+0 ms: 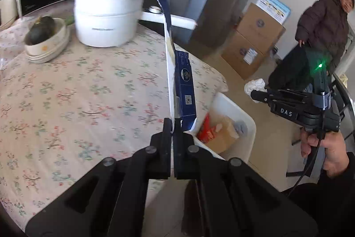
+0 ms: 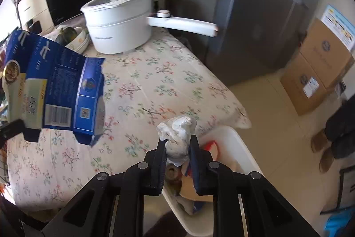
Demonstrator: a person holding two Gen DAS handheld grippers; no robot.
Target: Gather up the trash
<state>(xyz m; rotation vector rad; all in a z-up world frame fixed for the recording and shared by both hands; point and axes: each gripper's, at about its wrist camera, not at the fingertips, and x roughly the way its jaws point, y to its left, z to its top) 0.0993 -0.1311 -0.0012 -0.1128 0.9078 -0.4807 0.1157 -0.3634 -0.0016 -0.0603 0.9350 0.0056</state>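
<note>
Across the left and centre of both views spreads a table under a floral cloth. At upper centre on it stands a white pot with a glass lid and a long handle reaching right; left of the pot, a bowl holds a dark squash. Off the table's lower-right corner sits a white bin with a red wrapper and brown card in it.

Stacked boxes stand on the floor at right, a bystander at far right of the left view.

Held above the table edge beside the bin, a flattened blue carton hangs in the left gripper, jaws clamped on its lower edge. At lower centre of the right view, the right gripper is clamped on a crumpled white tissue, over the bin's near rim.
</note>
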